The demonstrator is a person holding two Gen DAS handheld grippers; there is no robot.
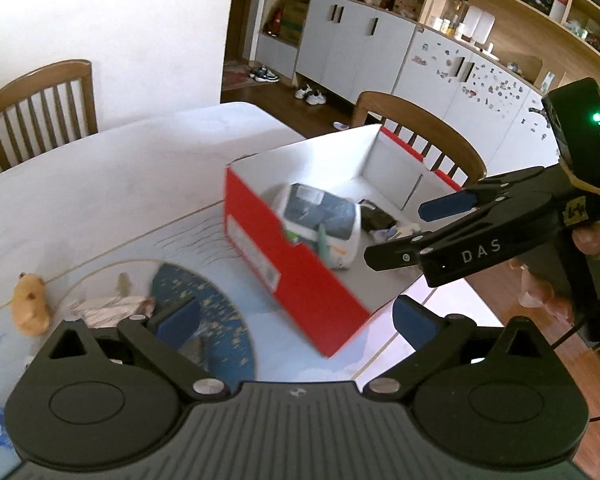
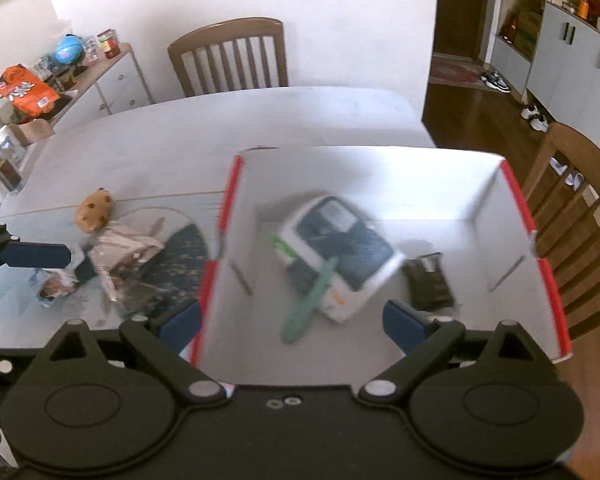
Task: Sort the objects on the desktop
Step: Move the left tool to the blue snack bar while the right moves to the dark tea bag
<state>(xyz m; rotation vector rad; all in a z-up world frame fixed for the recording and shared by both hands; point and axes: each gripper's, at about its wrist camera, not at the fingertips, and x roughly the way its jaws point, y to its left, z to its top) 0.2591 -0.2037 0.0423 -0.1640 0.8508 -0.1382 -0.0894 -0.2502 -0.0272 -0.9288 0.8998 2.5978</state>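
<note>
A red cardboard box (image 1: pixel 296 276) with a white inside (image 2: pixel 440 176) stands on the table. In it lie a white and dark device (image 1: pixel 320 220) (image 2: pixel 340 252), a green pen-like stick (image 2: pixel 308 304) (image 1: pixel 323 244) and a dark pouch (image 2: pixel 428 280) (image 1: pixel 376 218). My left gripper (image 1: pixel 296 320) is open and empty, low over the table beside the box's near corner. My right gripper (image 2: pixel 292 320) is open and empty above the box; it shows in the left wrist view (image 1: pixel 420 228). A tan plush toy (image 1: pixel 30 304) (image 2: pixel 94 210) and crumpled wrappers (image 1: pixel 108 306) (image 2: pixel 120 256) lie left of the box.
A blue patterned mat (image 1: pixel 204 308) covers the table (image 1: pixel 120 168) under the wrappers. Wooden chairs stand at the far side (image 2: pixel 228 56) and the right (image 1: pixel 416 120). A small cabinet with clutter (image 2: pixel 80 64) stands at far left. White cupboards (image 1: pixel 360 48) line the back wall.
</note>
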